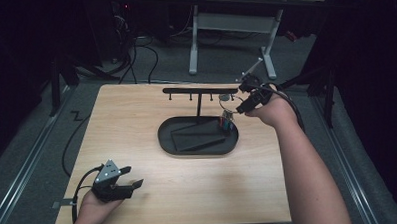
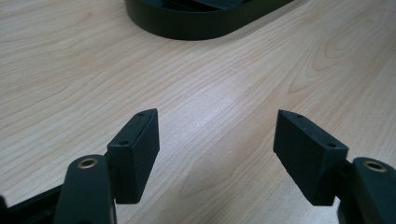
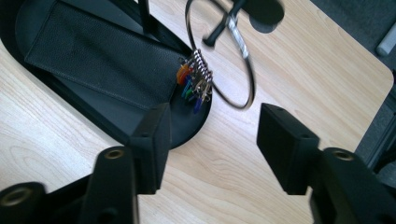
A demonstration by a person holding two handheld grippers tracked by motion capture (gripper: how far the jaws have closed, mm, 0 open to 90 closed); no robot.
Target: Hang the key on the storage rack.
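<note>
My right claw is spread, its pads bare and nothing between them. Just ahead, at twelve o'clock, hangs the key ring: a big thin metal hoop, slung on a peg of the black rack. At the hoop's nine o'clock side a tight bunch of small tags dangles, orange, blue, green and purple, above the three o'clock end of the oval black tray. My left claw sits wide apart over bare bench.
</note>
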